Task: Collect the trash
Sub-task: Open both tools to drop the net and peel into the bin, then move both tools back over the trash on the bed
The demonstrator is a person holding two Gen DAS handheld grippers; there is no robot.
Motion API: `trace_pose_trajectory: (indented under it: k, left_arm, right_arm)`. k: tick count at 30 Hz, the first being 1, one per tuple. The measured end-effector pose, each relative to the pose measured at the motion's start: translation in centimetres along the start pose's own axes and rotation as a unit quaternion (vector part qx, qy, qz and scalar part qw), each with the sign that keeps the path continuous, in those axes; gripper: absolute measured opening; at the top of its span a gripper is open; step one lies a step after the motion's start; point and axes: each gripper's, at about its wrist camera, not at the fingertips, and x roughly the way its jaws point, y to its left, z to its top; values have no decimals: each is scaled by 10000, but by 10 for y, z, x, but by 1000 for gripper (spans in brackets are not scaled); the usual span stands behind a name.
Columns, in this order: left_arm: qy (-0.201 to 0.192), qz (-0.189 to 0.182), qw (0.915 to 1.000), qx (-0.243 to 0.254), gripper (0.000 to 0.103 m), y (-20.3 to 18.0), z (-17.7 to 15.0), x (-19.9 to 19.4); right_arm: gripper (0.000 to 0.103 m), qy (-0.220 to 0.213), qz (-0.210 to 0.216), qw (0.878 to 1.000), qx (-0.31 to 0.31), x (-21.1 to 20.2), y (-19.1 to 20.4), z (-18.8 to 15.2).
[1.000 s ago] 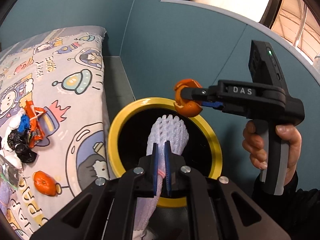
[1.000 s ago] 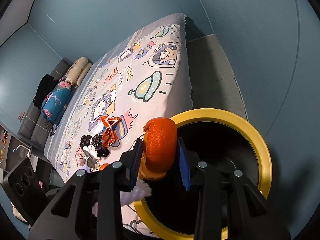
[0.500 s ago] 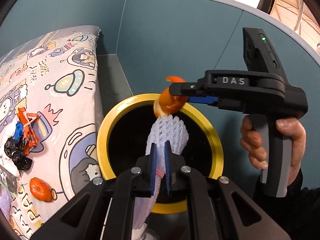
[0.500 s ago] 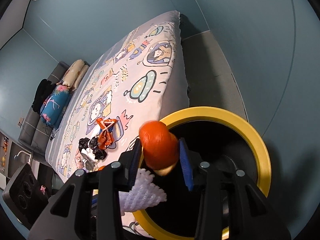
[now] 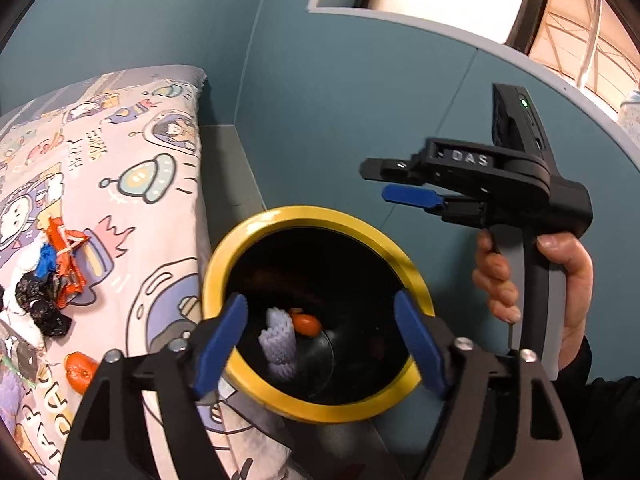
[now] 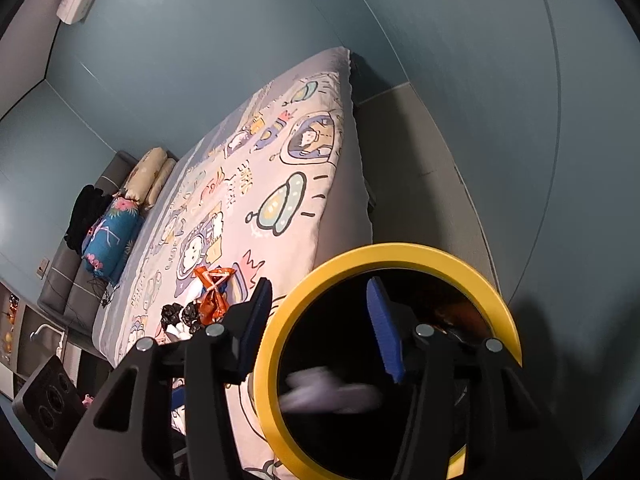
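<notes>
The black bin with a yellow rim (image 5: pixel 256 232) stands beside the bed, right under both grippers. A white foam fruit net (image 5: pixel 280 340) and a piece of orange peel (image 5: pixel 306 324) lie inside it; in the right wrist view the foam net (image 6: pixel 328 392) is a blur inside the bin (image 6: pixel 400 256). My left gripper (image 5: pixel 320 340) hangs over the bin mouth, jaws opening, nothing between them. My right gripper (image 5: pixel 376 182) is above the far rim, held by a hand (image 5: pixel 568 280). Its jaws (image 6: pixel 320 320) are opening and hold nothing.
On the cartoon-print bedsheet (image 5: pixel 120 160) lies a pile of litter: an orange wrapper (image 5: pixel 64 264), black crumpled plastic (image 5: pixel 40 304), white tissue (image 5: pixel 24 320) and an orange fruit piece (image 5: pixel 80 372). Pillows (image 6: pixel 116 228) sit at the bed's far end. Blue walls close in behind the bin.
The left gripper has opened and the foam net has dropped into the bin. The right gripper has spread and the orange peel has fallen in too.
</notes>
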Motion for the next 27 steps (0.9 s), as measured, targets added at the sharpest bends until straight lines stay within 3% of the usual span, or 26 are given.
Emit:
trace_pose_trajectory:
  k: [11, 19, 27]
  left_arm:
    - [-516, 604, 9958, -448, 92, 41, -2, -36]
    - [-791, 1367, 9846, -751, 95, 79, -12, -73]
    - [-921, 1995, 9701, -1027, 95, 120, -27, -104]
  right_arm:
    - [59, -116, 231, 9990, -373, -4, 23, -4]
    - [65, 0, 591, 9950, -809, 3, 56, -13]
    - [68, 402, 958, 9859, -1312, 30, 103, -36]
